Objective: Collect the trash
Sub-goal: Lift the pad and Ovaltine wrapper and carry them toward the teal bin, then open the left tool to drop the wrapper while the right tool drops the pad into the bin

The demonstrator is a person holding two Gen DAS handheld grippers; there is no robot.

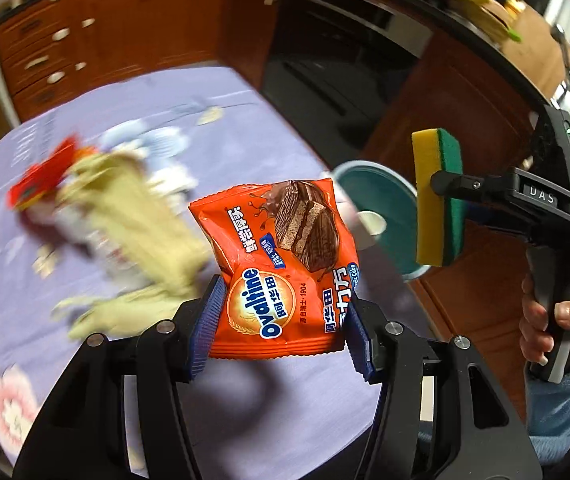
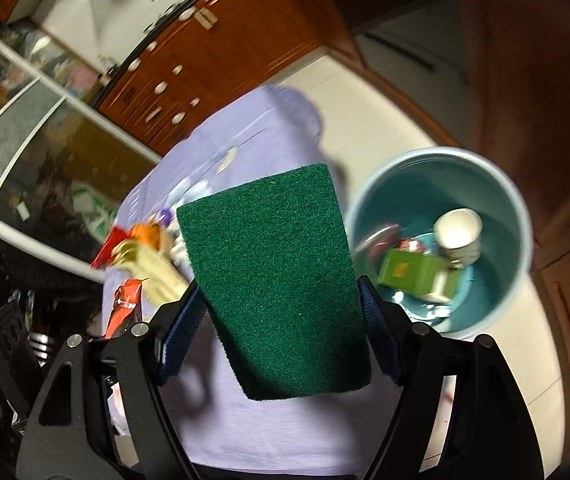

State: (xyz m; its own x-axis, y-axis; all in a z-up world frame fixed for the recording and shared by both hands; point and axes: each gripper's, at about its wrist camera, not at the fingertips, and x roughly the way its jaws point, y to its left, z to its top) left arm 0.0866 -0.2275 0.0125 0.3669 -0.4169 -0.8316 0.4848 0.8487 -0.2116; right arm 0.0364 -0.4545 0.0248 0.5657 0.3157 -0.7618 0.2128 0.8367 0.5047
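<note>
My left gripper (image 1: 281,304) is shut on an orange Ovaltine snack packet (image 1: 281,240), its blue pads pressing the packet's lower edges as it hangs above the purple-clothed table (image 1: 245,392). My right gripper (image 2: 281,292) is shut on a yellow-and-green sponge (image 2: 277,280), green face toward the camera. In the left wrist view the right gripper (image 1: 451,188) holds the sponge (image 1: 429,168) upright, beyond the table's right edge. A teal trash bin (image 2: 501,208) stands on the floor beside the table, with a white paper cup (image 2: 459,232) and a green box (image 2: 413,272) inside.
Blurred litter lies on the cloth: a red wrapper (image 1: 41,184), a beige crumpled piece (image 1: 133,216) and something white and blue (image 1: 145,140). Wooden cabinets (image 1: 85,40) and a dark oven front (image 1: 337,60) stand behind. A hand (image 1: 553,320) grips the right gripper's handle.
</note>
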